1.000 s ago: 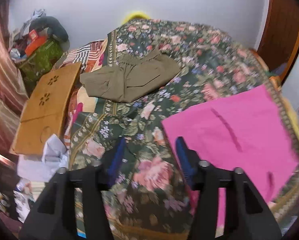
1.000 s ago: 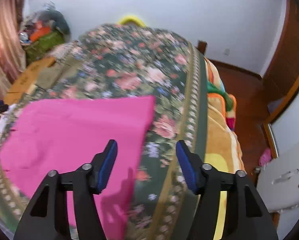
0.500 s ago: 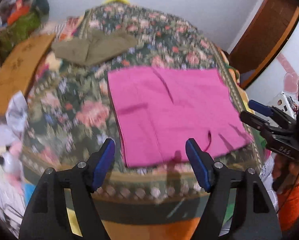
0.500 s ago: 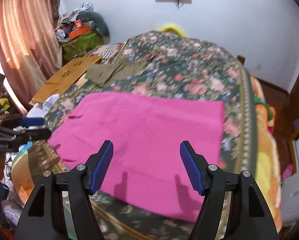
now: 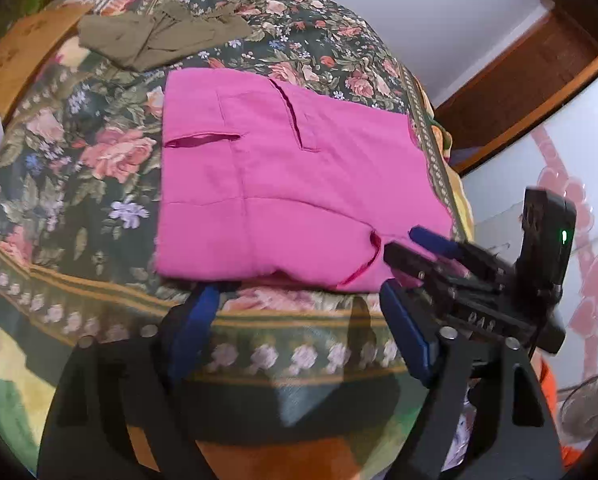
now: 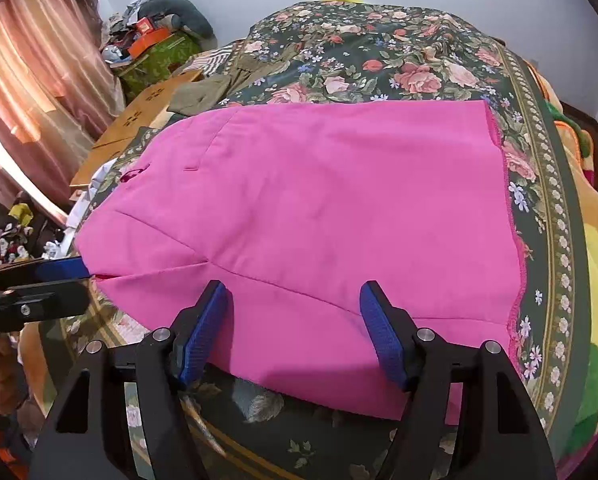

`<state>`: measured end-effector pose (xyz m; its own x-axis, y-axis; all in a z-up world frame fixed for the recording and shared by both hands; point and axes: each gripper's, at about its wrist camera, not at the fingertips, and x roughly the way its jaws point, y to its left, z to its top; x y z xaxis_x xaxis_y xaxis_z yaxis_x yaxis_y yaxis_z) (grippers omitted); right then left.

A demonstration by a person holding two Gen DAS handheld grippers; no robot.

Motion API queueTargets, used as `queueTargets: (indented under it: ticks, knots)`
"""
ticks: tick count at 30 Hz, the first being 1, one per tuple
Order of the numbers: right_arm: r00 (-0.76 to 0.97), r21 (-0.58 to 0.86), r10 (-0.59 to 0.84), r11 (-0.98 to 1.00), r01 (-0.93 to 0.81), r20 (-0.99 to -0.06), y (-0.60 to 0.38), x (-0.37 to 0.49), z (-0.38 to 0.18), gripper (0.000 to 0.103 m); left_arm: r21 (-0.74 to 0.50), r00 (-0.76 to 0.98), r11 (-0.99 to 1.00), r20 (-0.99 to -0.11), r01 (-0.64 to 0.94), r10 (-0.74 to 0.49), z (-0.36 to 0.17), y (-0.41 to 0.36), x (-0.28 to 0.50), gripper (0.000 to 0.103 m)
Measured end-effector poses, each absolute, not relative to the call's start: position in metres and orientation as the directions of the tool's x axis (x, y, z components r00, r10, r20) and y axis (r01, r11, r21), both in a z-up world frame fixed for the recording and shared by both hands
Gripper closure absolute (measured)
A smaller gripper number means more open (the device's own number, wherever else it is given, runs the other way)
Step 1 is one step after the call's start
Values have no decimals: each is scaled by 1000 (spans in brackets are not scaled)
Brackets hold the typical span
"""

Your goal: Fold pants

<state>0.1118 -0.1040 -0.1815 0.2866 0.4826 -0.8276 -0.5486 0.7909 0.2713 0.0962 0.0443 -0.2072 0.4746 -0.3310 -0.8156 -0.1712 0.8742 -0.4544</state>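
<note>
Pink pants (image 5: 283, 184) lie flat, folded into a broad rectangle, on the floral bedspread (image 5: 79, 152); they also fill the right wrist view (image 6: 319, 216). My left gripper (image 5: 299, 332) is open and empty, at the near edge of the pants by the bed's edge. My right gripper (image 6: 293, 328) is open and empty, its fingertips low over the near edge of the pants. The right gripper also shows in the left wrist view (image 5: 423, 248) at the pants' right corner. The left gripper shows in the right wrist view (image 6: 55, 276) at the pants' left corner.
Folded olive pants (image 5: 159, 36) lie at the far side of the bed. A wooden board (image 6: 139, 120) leans beside the bed on the left, with a clutter pile (image 6: 151, 40) behind it. A wooden door frame (image 5: 539, 72) stands to the right.
Both grippers have come in closer and lower to the near edge of the pink pants. Both stay open. The pants have not moved.
</note>
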Motion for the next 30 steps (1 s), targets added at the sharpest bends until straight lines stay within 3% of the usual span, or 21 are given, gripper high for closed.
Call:
queueTargets:
  ticks: [8,10,12,14,18,23,30]
  knots:
    - [285,274,494,780,-562,-821,-104,109,-183,37,-609,473,746,-758,-269,-449,-217,71,125,16]
    - [285,274,496,778,-565,-820,-105,109,-184,37,-620,477,724,-756,-302,-448,-218,78,130,24]
    - [286,278,500,778,-564,-817,-105,108,-184,37,-603,476,720,-773,-345,-420,-220,86,133,53]
    - [286,282,503,777,-562,-816,-106,109,-184,37,-598,472,706,-782,-379,-408,-225,94,137,68]
    - [283,283,504,774,-566,-816,-105,109,-184,37,-608,483,704,-771,-367,-414,-226,98,139,78]
    - [283,301,505,787,-538,-815,-112,110,-179,38,-495,489,811,-816,-312,-310,-211,80,142,81]
    - [370,295,474,845,-445,-799,-153,109,-165,38,-157,593,977,-805,-148,-40,-159,32,141,82]
